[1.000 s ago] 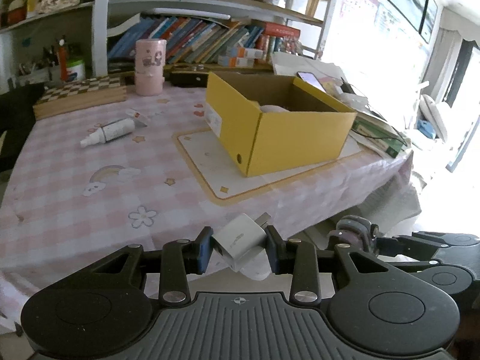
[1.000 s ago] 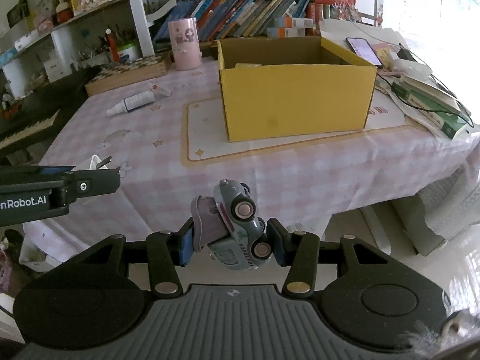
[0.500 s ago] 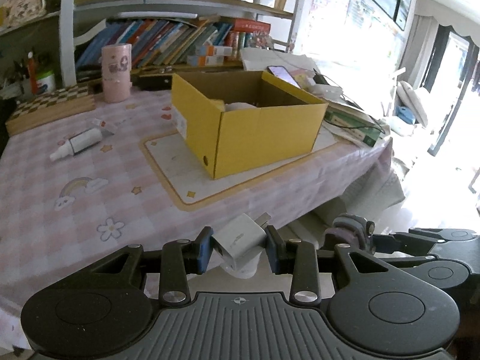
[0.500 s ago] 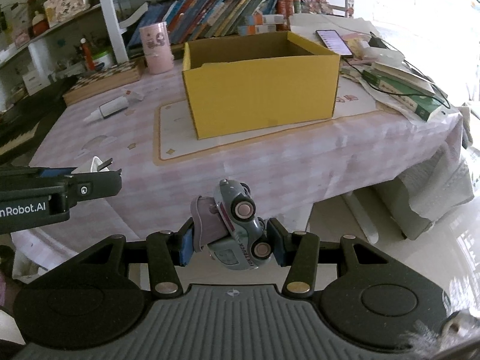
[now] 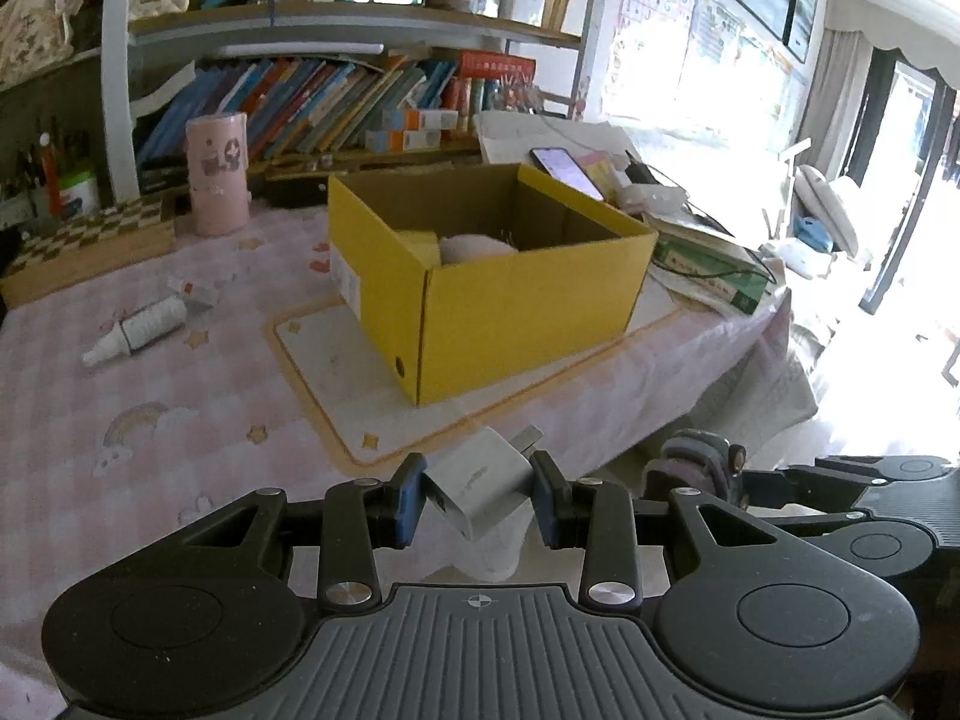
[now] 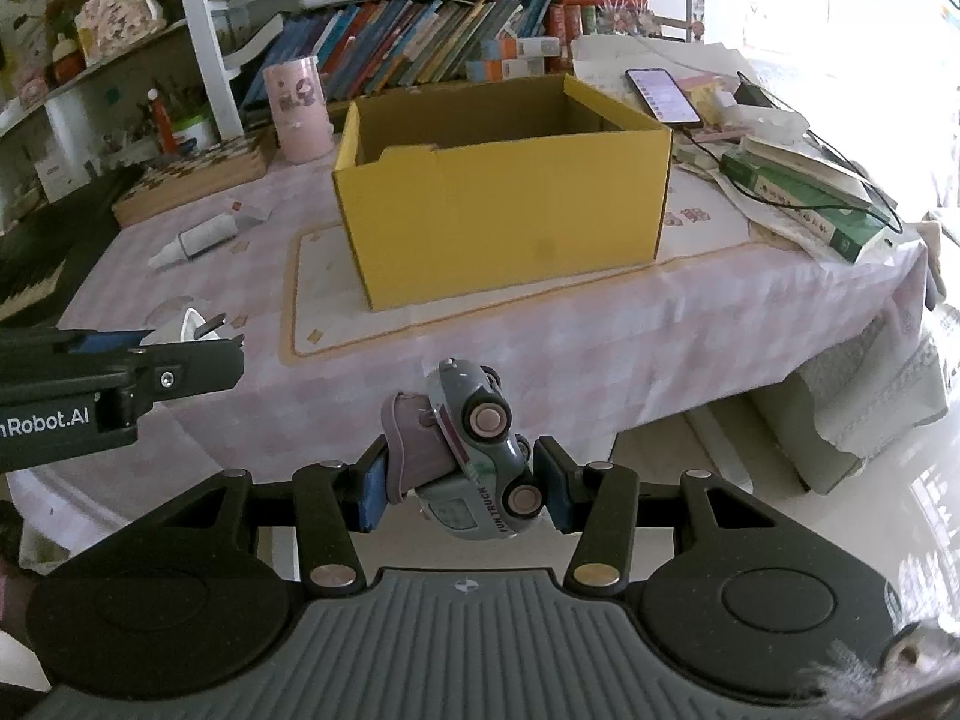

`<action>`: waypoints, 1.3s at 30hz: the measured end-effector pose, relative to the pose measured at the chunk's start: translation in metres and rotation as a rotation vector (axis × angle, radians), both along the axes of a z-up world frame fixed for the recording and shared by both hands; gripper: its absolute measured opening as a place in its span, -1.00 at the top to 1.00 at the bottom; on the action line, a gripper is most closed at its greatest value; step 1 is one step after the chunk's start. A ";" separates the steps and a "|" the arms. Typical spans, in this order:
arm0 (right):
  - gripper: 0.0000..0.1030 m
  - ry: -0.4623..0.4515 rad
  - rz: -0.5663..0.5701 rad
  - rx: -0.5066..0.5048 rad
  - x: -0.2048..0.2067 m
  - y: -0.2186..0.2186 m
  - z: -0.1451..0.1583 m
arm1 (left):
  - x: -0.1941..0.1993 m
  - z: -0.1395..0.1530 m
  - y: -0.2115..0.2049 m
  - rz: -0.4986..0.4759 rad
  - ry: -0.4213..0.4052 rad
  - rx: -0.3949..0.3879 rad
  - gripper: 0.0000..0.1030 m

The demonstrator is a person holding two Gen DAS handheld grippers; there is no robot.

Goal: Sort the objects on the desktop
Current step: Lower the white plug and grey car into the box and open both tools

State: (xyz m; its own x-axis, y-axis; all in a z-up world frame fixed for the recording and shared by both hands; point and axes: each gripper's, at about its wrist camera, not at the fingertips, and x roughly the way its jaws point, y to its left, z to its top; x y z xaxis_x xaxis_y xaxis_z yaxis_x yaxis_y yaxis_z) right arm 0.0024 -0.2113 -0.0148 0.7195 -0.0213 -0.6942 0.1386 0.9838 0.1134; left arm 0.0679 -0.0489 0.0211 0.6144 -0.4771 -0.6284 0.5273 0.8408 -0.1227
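Charger plug sits skewed in your clamped left gripper; toy truck tilts in the clamped right gripper. Either may twist loose before reaching the yellow box.

The right gripper has its jaws clamped on a grey-green toy truck, tipped on its side with wheels facing the camera. At twelve o'clock a yellow cardboard box stands open on a placemat on the desk. At nine o'clock the left gripper pinches a white charger plug. A white bottle lies at ten o'clock, a pink cup at eleven, a phone at one.
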 end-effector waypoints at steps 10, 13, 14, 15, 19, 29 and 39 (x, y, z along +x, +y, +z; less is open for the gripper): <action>0.10 -0.037 0.027 0.003 0.040 -0.029 0.015 | 0.030 0.016 -0.029 0.015 -0.052 0.007 0.32; 0.10 -0.057 0.038 0.002 0.055 -0.039 0.021 | 0.039 0.021 -0.041 0.017 -0.076 0.013 0.32; 0.10 -0.066 0.043 0.001 0.060 -0.043 0.024 | 0.042 0.022 -0.044 0.019 -0.083 0.015 0.32; 0.10 -0.075 0.047 -0.001 0.065 -0.047 0.026 | 0.047 0.024 -0.049 0.022 -0.091 0.017 0.32; 0.10 -0.120 0.064 -0.008 0.088 -0.065 0.037 | 0.064 0.030 -0.064 0.041 -0.117 0.019 0.32; 0.10 -0.193 0.139 -0.039 0.161 -0.109 0.057 | 0.118 0.033 -0.100 0.124 -0.157 0.032 0.32; 0.10 -0.103 0.389 -0.155 0.229 -0.118 0.042 | 0.154 0.007 -0.132 0.158 -0.131 0.120 0.32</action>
State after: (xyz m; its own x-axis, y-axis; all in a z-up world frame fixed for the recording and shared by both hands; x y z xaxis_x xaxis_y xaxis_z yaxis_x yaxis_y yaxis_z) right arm 0.2316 -0.3289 0.0275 0.7597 0.1664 -0.6286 -0.2502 0.9671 -0.0463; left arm 0.2215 -0.1812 0.0286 0.7555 -0.2953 -0.5848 0.3932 0.9184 0.0441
